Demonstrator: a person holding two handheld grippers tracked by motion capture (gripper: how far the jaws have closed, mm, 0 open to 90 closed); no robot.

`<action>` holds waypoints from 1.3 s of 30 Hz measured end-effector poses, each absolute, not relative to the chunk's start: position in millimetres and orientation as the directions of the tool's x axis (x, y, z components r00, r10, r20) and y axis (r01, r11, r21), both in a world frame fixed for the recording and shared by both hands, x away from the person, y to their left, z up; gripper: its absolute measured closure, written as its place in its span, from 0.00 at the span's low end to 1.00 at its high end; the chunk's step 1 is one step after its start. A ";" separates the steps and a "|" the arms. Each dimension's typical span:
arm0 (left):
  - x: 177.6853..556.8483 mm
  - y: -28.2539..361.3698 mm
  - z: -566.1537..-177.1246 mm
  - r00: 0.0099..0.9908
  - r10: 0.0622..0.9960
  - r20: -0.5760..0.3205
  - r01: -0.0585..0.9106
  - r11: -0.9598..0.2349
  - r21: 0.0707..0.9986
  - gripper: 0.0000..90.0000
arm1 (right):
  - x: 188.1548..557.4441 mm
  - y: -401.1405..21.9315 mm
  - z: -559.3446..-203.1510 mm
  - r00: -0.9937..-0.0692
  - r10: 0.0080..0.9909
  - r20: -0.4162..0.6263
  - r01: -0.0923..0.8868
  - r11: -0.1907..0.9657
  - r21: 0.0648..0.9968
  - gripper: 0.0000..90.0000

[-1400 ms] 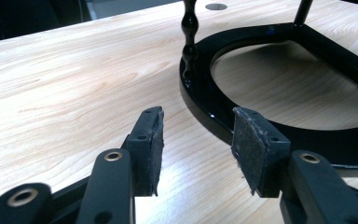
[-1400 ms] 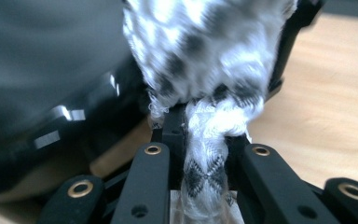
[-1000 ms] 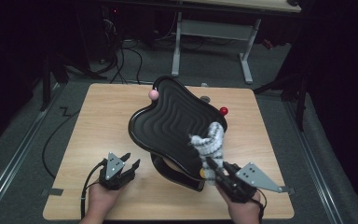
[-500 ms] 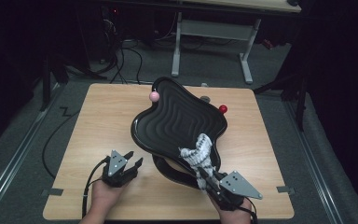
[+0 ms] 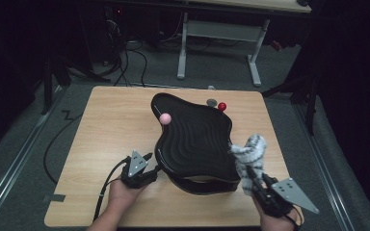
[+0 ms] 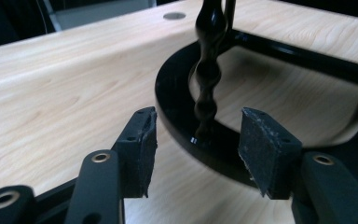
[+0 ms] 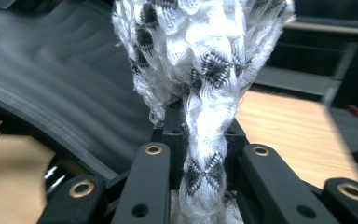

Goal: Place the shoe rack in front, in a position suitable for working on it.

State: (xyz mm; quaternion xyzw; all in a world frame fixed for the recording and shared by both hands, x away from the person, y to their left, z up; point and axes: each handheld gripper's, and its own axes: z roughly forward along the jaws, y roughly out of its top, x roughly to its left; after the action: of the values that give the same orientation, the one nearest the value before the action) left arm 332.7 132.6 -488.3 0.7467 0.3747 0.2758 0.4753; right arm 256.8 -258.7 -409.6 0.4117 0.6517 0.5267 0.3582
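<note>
A person's right gripper [image 5: 250, 174] pinched a soft, light black-and-white cloth [image 5: 247, 152] beside the black wavy tray [image 5: 192, 139], best held bunched, while the left gripper [image 5: 147, 161], jaws just opening, straddled its stiff stand [image 6: 207, 93] untouched.

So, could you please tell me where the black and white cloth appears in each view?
High view: the cloth stands lower right, at the black wavy tray's right edge, held in the right tool.
Left gripper view: no cloth here; the tray's round base lies ahead.
Right gripper view: centre, rising from the shut jaws.
Shared landmark: the tray.
</note>
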 end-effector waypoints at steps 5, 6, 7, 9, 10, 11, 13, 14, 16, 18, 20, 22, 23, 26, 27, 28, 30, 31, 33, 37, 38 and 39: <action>348.2 119.3 -486.9 0.579 0.814 0.050 0.296 -0.267 0.917 0.48 | 259.6 -306.5 -418.5 -0.248 0.969 0.007 0.207 0.046 0.977 0.88; 351.7 116.3 -487.0 0.581 0.812 0.051 0.295 -0.269 0.917 0.48 | 261.4 -311.9 -425.0 -0.229 0.973 0.006 0.234 0.049 0.971 0.88; 355.4 113.5 -487.0 0.580 0.812 0.059 0.293 -0.276 0.915 0.48 | 263.7 -315.7 -432.2 -0.227 0.974 0.015 0.267 0.047 0.963 0.88; 362.5 108.5 -487.8 0.588 0.807 0.054 0.304 -0.283 0.910 0.48 | 267.4 -316.9 -445.0 -0.240 0.970 0.035 0.329 0.048 0.943 0.88; 365.4 106.4 -488.7 0.593 0.804 0.051 0.308 -0.285 0.908 0.50 | 268.6 -314.5 -449.8 -0.256 0.966 0.041 0.356 0.054 0.933 0.88; 367.2 104.4 -490.2 0.593 0.804 0.052 0.299 -0.280 0.912 0.53 | 269.4 -310.9 -453.8 -0.276 0.960 0.048 0.373 0.062 0.926 0.88; 374.6 99.7 -492.8 0.584 0.812 0.021 0.316 -0.251 0.915 0.63 | 269.6 -301.1 -459.1 -0.316 0.947 0.051 0.393 0.082 0.916 0.88; 376.0 98.2 -493.1 0.565 0.825 0.023 0.317 -0.243 0.917 0.79 | 269.1 -292.2 -461.7 -0.345 0.938 0.044 0.403 0.106 0.909 0.88; 375.5 98.8 -492.8 0.565 0.824 0.028 0.317 -0.248 0.915 0.82 | 269.4 -282.6 -464.6 -0.373 0.927 0.036 0.412 0.131 0.902 0.88; 373.4 99.4 -492.1 0.568 0.822 0.049 0.311 -0.269 0.911 0.82 | 269.7 -280.0 -465.4 -0.379 0.925 0.034 0.414 0.137 0.900 0.88; 364.6 107.0 -491.7 0.559 0.824 0.089 0.300 -0.301 0.905 0.83 | 273.8 -271.2 -466.9 -0.402 0.915 0.029 0.414 0.153 0.897 0.88; 360.6 113.5 -491.8 0.548 0.831 0.090 0.303 -0.298 0.905 0.83 | 276.2 -268.3 -466.6 -0.410 0.912 0.028 0.412 0.158 0.897 0.88; 357.0 119.5 -491.7 0.538 0.838 0.091 0.308 -0.296 0.904 0.83 | 280.2 -264.2 -466.4 -0.427 0.904 0.028 0.408 0.165 0.898 0.88; 344.4 138.5 -492.2 0.504 0.859 0.093 0.319 -0.286 0.904 0.83 | 292.8 -248.8 -466.3 -0.468 0.884 0.019 0.396 0.190 0.898 0.88; 339.2 145.9 -492.5 0.491 0.867 0.091 0.324 -0.278 0.904 0.83 | 296.6 -244.2 -466.3 -0.478 0.878 0.017 0.392 0.195 0.899 0.88; 328.2 160.3 -492.5 0.468 0.880 0.085 0.336 -0.266 0.903 0.82 | 308.9 -230.5 -466.3 -0.510 0.860 0.018 0.383 0.209 0.900 0.88; 322.4 166.3 -492.6 0.454 0.886 0.089 0.338 -0.264 0.903 0.82 | 313.1 -226.0 -466.4 -0.521 0.853 0.019 0.381 0.212 0.900 0.88; 316.7 171.8 -492.5 0.446 0.890 0.094 0.341 -0.267 0.902 0.82 | 325.0 -215.0 -466.8 -0.547 0.837 0.022 0.373 0.221 0.901 0.88; 304.9 181.8 -490.7 0.437 0.893 0.110 0.357 -0.284 0.890 0.75 | 335.5 -205.9 -467.0 -0.566 0.824 0.033 0.376 0.222 0.900 0.88; 277.8 193.5 -485.8 0.418 0.901 0.117 0.383 -0.291 0.877 0.64 | 346.6 -194.5 -467.9 -0.592 0.806 0.028 0.367 0.239 0.899 0.88; 277.8 193.5 -485.8 0.418 0.901 0.117 0.383 -0.291 0.877 0.63 | 346.6 -194.5 -467.9 -0.592 0.806 0.028 0.367 0.239 0.899 0.88; 276.0 192.4 -487.6 0.416 0.900 0.134 0.379 -0.305 0.874 0.63 | 348.7 -193.9 -468.3 -0.595 0.803 0.031 0.368 0.239 0.899 0.88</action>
State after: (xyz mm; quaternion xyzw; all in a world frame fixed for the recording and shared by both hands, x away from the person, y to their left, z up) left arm 276.0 192.4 -487.6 0.7397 0.4321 0.3247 0.4008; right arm 348.7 -193.9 -468.3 0.3883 0.7536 0.4794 0.2268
